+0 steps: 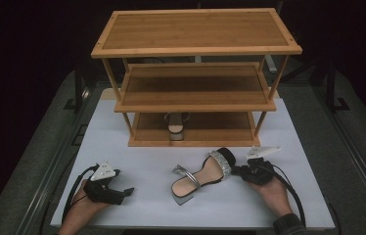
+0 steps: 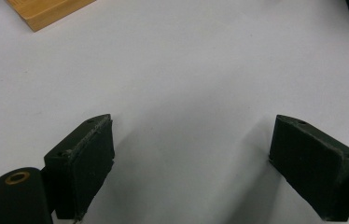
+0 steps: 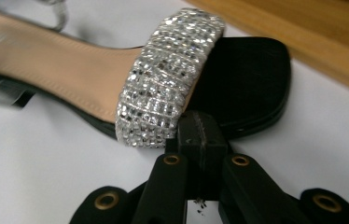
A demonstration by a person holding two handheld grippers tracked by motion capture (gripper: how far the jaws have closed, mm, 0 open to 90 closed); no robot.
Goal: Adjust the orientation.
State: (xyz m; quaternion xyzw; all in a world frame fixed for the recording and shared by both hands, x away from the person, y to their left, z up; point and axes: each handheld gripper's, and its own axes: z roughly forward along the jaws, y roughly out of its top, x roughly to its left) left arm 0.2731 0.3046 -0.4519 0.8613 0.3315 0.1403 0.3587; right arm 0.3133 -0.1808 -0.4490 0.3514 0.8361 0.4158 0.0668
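My left gripper (image 1: pixel 114 192) rests near the front left corner of the white table (image 1: pixel 137 122), well apart from everything else. In the left gripper view its jaws stand wide with bare tabletop between them, so it is released and holding nothing. I judge it is parked there to stay out of the way while the other hand works.

Toward the middle of the front edge lies the sandal (image 1: pixel 201 175), a heeled one with a tan insole, a thin ankle strap and a band of rhinestones across the toe. Its heel points toward the front edge and its black toe toward the rack. It sits flat on its sole, which keeps the toe band up where a jaw can reach it.

Just right of it is my right gripper (image 1: pixel 237 171). In the right gripper view its jaws are clenched together, and their tip meets the sandal (image 3: pixel 93 88) at the lower edge of the rhinestone band (image 3: pixel 168 79). I cannot tell whether a bit of the band is pinched or the tip only presses against it.

Behind, at the back half of the table, stands the wooden shoe rack (image 1: pixel 195 46). Its bottom shelf already carries the matching sandal (image 1: pixel 175 128), so I read the job as bringing this one in beside it, where free space remains on either side.
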